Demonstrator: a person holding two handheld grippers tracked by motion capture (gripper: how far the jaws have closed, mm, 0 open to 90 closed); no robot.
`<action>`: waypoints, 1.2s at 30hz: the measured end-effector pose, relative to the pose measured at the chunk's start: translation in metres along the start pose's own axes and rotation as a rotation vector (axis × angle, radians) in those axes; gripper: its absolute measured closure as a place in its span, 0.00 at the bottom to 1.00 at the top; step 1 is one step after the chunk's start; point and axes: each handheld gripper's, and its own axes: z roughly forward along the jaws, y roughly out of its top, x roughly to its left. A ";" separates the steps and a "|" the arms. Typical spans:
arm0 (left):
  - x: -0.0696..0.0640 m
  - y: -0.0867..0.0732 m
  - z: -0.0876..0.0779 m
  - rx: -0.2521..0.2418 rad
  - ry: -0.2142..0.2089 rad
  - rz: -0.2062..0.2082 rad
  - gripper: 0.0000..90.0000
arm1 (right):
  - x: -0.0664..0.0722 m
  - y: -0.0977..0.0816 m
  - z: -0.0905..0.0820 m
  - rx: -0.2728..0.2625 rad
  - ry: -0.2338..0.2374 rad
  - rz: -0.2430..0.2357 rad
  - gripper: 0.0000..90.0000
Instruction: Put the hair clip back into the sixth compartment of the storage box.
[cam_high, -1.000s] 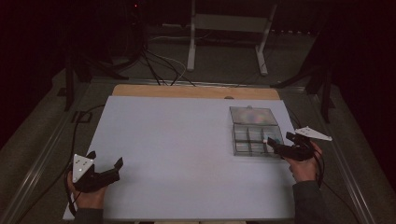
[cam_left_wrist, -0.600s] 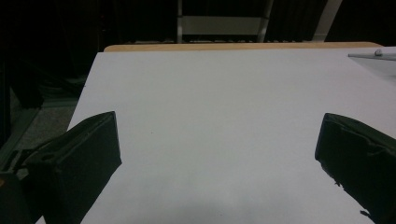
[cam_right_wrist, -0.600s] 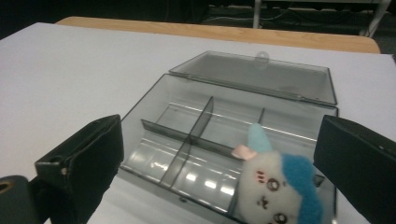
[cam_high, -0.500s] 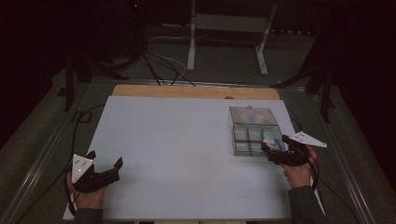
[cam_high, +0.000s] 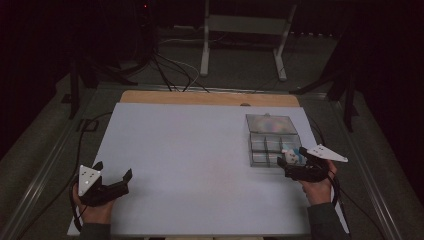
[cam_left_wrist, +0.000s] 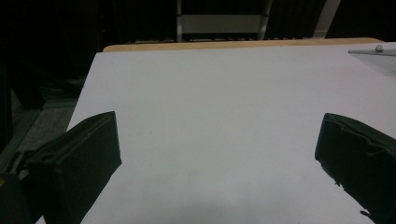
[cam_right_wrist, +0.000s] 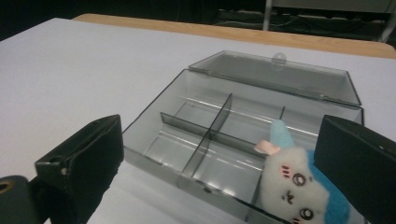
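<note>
Table (cam_high: 200, 150): white top with a wooden strip along the far edge.

Clear plastic box (cam_high: 272, 140): at the right side of the table, lid (cam_right_wrist: 275, 77) swung open and lying back on the far side. Thin dividers split the inside into compartments (cam_right_wrist: 187, 140).

Small plush toy (cam_right_wrist: 299, 186): white, with a light blue back, a pink-tipped ear and a stitched face. It sits at the near right corner of the box, against the inner face of one jaw of the right gripper (cam_high: 295, 167). Whether it rests in a compartment or on the rim, I cannot tell.

Right gripper: jaws spread wide, straddling the near edge of the box, the other jaw well apart from the toy.

Left gripper (cam_high: 107, 186): at the near left of the table, jaws spread wide over bare tabletop, well apart from the box.
</note>
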 end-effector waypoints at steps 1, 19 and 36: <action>0.000 0.000 0.000 -0.002 -0.004 0.001 0.01 | 0.001 0.000 0.000 0.004 0.006 -0.002 0.01; -0.004 0.001 -0.001 -0.008 -0.017 0.024 0.01 | 0.015 -0.009 -0.006 0.013 0.053 -0.034 0.00; -0.005 0.001 -0.001 -0.008 -0.035 0.031 0.01 | 0.022 -0.026 -0.009 -0.019 0.081 -0.070 0.00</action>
